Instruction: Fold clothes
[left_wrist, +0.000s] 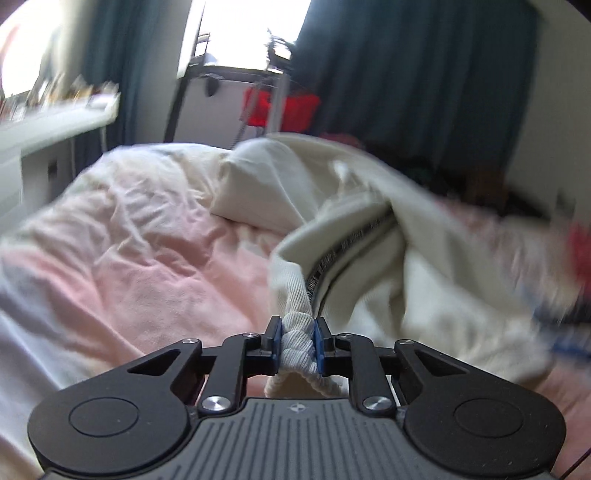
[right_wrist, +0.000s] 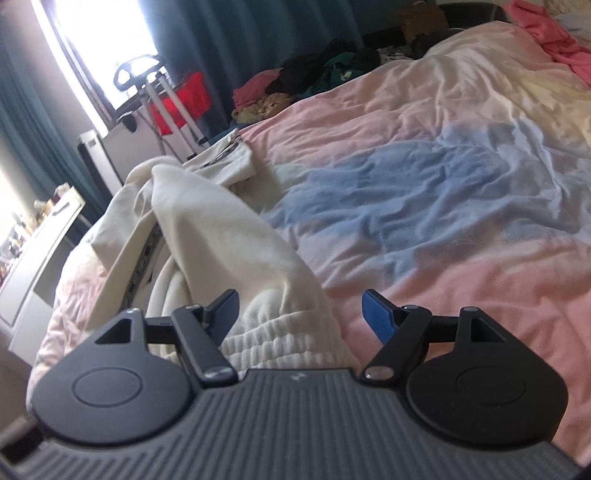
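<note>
Left gripper (left_wrist: 297, 341) clenched on cream garment (left_wrist: 369, 229) ribbed hem; right gripper (right_wrist: 299, 314) spread wide, garment between fingers.

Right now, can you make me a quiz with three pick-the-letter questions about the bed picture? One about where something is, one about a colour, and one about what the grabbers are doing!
1. Where is the cream garment lying?
A. on the bed
B. on the white desk
C. on the window sill

2. What colour are the curtains?
A. yellow
B. dark teal
C. white

3. What is the left gripper doing?
A. hanging open over the bed
B. pinching the garment's ribbed edge
C. holding a red cloth

Answers:
1 A: the garment spreads over the pink and blue bedcover.
2 B: both views show dark teal drapes beside the bright window.
3 B: its blue pads are shut on ribbed cream fabric, while the right gripper stands open over another ribbed band.
</note>
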